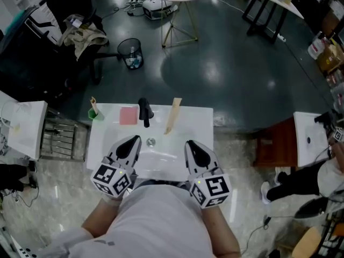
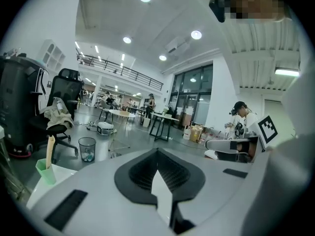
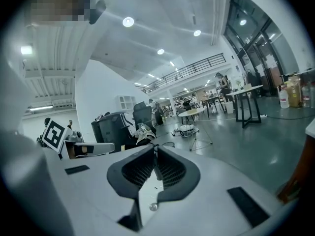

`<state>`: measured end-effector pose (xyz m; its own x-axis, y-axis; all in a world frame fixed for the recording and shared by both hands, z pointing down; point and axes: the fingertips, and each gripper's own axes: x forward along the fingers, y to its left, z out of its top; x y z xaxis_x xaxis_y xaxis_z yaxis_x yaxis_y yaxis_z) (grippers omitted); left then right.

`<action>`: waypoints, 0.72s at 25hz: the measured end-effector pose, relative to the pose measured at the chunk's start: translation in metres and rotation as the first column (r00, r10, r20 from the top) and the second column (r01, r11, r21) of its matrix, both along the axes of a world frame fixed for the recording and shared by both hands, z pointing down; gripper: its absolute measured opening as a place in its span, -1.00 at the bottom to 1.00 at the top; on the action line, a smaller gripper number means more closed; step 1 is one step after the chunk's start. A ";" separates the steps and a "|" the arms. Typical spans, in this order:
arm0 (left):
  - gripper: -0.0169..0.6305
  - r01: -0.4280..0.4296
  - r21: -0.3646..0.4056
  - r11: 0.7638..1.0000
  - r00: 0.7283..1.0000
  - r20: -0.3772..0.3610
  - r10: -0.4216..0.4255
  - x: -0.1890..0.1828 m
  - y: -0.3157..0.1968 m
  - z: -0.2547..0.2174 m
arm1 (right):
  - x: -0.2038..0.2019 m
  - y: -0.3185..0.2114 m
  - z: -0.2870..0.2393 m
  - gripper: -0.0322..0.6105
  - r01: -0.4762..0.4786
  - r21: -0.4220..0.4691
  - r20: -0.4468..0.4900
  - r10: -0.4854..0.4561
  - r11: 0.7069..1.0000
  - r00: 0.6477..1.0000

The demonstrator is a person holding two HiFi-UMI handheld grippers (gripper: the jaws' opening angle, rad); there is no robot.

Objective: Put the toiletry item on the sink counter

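Our left claw and right claw are closed, empty — the tan stick lies beyond the right one, its length running away from us.

We find the basin open in the middle, while along the back of the counter a green cup, pink block, black faucet and tan stick crowd the way.

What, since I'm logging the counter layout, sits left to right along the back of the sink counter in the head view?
Green cup → pink block → black faucet → tan flat stick.
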<state>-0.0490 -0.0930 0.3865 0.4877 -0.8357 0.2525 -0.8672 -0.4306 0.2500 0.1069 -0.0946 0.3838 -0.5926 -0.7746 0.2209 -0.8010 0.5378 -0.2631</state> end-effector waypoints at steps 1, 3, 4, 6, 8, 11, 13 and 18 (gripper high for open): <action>-0.90 0.005 0.002 1.000 1.000 -0.006 -0.005 -0.002 0.001 -0.002 | -0.001 -0.001 -0.002 -0.80 0.006 0.003 0.002 -0.006 1.000 1.000; -0.90 0.012 0.008 1.000 1.000 -0.012 -0.012 -0.006 0.001 -0.007 | -0.004 -0.002 -0.005 -0.80 0.015 0.010 0.003 -0.015 1.000 1.000; -0.90 0.014 0.012 1.000 1.000 -0.011 -0.014 -0.007 0.002 -0.009 | -0.005 -0.003 -0.007 -0.80 0.018 0.014 0.003 -0.018 1.000 1.000; -0.90 0.019 0.023 1.000 1.000 -0.003 -0.019 -0.010 0.002 -0.012 | -0.007 -0.004 -0.009 -0.80 0.020 0.018 0.006 -0.020 1.000 1.000; -0.90 0.026 0.031 0.999 1.000 -0.002 -0.026 -0.013 0.003 -0.013 | -0.009 -0.004 -0.011 -0.80 0.026 0.020 0.014 -0.027 0.999 1.000; -0.90 0.041 0.036 0.999 0.999 -0.014 -0.040 -0.018 0.001 -0.017 | -0.011 -0.006 -0.015 -0.80 0.044 0.028 0.020 -0.044 0.999 0.999; -0.90 0.050 0.039 0.998 0.999 -0.015 -0.049 -0.021 0.000 -0.020 | -0.013 -0.007 -0.017 -0.80 0.050 0.036 0.013 -0.051 0.998 0.999; -0.90 0.068 0.038 0.997 0.998 -0.015 -0.068 -0.028 -0.001 -0.021 | -0.014 -0.010 -0.019 -0.80 0.048 0.043 0.004 -0.048 0.998 0.999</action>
